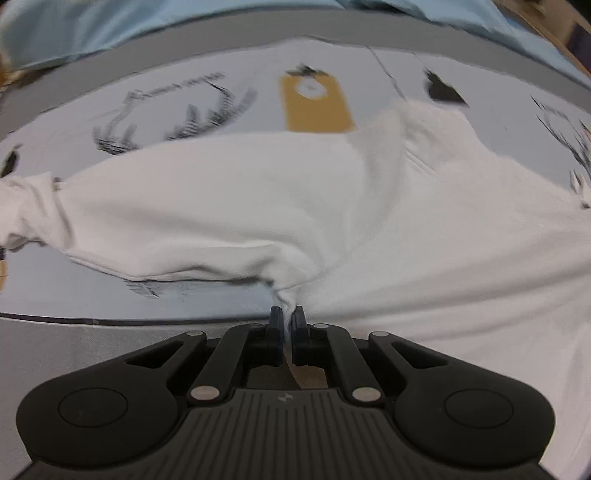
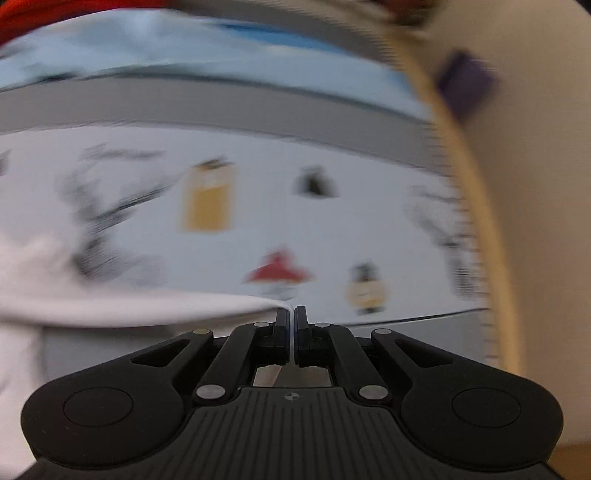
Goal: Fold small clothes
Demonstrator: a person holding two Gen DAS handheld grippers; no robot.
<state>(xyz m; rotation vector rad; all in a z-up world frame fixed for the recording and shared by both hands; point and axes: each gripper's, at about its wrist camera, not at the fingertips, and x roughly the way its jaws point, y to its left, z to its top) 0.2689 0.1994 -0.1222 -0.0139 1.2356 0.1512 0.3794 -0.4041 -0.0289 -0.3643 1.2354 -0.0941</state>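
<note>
A small white garment (image 1: pixel 295 206) lies spread across a pale printed mat (image 1: pixel 207 110), reaching from the left edge to the right of the left wrist view. My left gripper (image 1: pixel 287 314) is shut on a bunched pinch of its near edge. In the blurred right wrist view, the white garment (image 2: pixel 122 306) stretches in from the left. Its thin corner is clamped in my right gripper (image 2: pixel 291 314), which is shut on it just above the mat (image 2: pixel 332 155).
The mat carries drawings: a yellow tag (image 1: pixel 317 105), black antlers (image 1: pixel 177 118), a red-hatted figure (image 2: pixel 279 275). A grey band (image 1: pixel 369 35) and light blue cloth (image 1: pixel 110 26) lie beyond it. A tan wooden edge (image 2: pixel 476 221) and a purple object (image 2: pixel 467 83) are on the right.
</note>
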